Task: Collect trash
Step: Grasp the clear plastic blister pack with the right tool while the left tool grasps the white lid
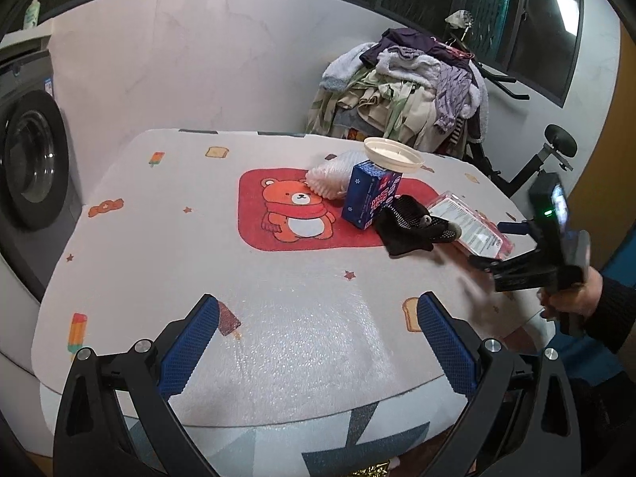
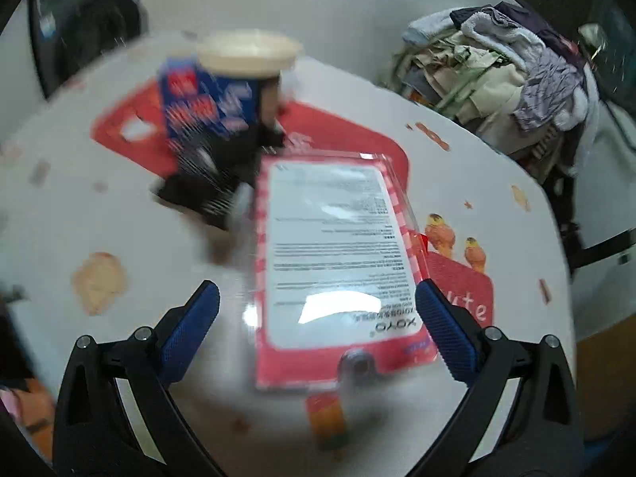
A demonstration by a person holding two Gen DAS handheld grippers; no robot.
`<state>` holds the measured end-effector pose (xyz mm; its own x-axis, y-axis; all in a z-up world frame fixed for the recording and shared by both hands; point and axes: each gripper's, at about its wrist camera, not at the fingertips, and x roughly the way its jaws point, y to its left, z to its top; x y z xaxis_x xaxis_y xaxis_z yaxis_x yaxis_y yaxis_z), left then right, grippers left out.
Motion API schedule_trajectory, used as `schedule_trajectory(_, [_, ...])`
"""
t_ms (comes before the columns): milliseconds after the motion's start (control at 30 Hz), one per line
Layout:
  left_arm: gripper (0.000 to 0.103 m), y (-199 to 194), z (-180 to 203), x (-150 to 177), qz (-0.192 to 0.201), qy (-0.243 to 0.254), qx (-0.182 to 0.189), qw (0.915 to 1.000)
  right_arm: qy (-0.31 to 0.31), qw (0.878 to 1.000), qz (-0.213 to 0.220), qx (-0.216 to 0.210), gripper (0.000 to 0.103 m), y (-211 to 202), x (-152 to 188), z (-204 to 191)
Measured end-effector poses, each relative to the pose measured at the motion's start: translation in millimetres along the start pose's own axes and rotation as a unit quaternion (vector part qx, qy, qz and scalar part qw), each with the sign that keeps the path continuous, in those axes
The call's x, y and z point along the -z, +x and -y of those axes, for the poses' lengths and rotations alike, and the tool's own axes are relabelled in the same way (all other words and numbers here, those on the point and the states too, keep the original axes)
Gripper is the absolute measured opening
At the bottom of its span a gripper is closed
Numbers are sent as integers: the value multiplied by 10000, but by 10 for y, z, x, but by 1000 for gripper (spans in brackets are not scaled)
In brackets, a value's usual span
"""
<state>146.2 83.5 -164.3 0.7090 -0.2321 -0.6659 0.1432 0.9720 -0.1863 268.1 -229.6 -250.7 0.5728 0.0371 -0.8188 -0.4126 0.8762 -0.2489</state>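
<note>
While the flat red-and-white blister package (image 2: pixel 338 262) lies label-up on the tabletop mat (image 1: pixel 198 278), at the mat's right side, our right gripper (image 2: pixel 318 318) hangs over its near end with its blue-padded fingers (image 2: pixel 447 330) spread wide and nothing between them. The right pad sits at the package's right edge; the left pad is well clear of its left edge. The right wrist view is blurred, so we cannot tell whether either pad touches the plastic.

We judge the main risk to be the grasp itself. The package looks thin and glossy, so pads closing across its width could bow it or skate over it, and a closure this off-centre would more likely push it sideways than pinch it.

Just beyond its far end lies a black sock with white dots (image 1: pixel 413 228), and behind that stands a blue carton (image 1: pixel 369 194) with a cream plastic lid (image 1: pixel 393 155) resting on top, overhanging. A shove forward could drive the package into the sock and carton, and we think the lid would slide off easily. A white foam fruit net (image 1: pixel 330 179) lies beside the carton.

Our left gripper (image 1: pixel 318 338) hovers over the mat's near edge, also spread and empty, far from all of it.
</note>
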Motion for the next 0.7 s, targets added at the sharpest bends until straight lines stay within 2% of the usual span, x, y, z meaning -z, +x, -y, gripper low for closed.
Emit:
schedule_trajectory(200, [97, 43, 14, -7, -30, 23, 104, 9999, 272, 9995, -106, 82, 98, 171, -81, 54])
schedule_trajectory(400, [97, 55, -2, 23, -61, -88, 180, 9998, -124, 9988, -340, 328, 98, 251, -94, -3])
schedule_trajectory(467, [97, 43, 7, 32, -57, -96, 216, 9997, -69, 9989, -331, 315, 96, 247, -94, 29])
schedule_trajectory(500, [97, 36, 14, 37, -56, -89, 227, 9997, 12, 9991, -301, 290, 88, 226, -97, 57])
schedule_trajectory(533, [97, 25, 25, 39, -51, -76, 244, 9997, 125, 9994, -254, 206, 86, 183, -105, 101])
schedule_trajectory(600, [97, 12, 30, 44, -41, -64, 262, 9996, 338, 9993, -130, -102, 70, 60, -123, 176])
schedule_trajectory(633, [97, 2, 33, 39, -33, -60, 268, 9996, 355, 9992, -96, -147, 67, 15, -137, 191])
schedule_trajectory(700, [97, -25, 46, 30, 0, -53, 283, 9996, 410, 9988, 11, -254, 51, -115, -159, 242])
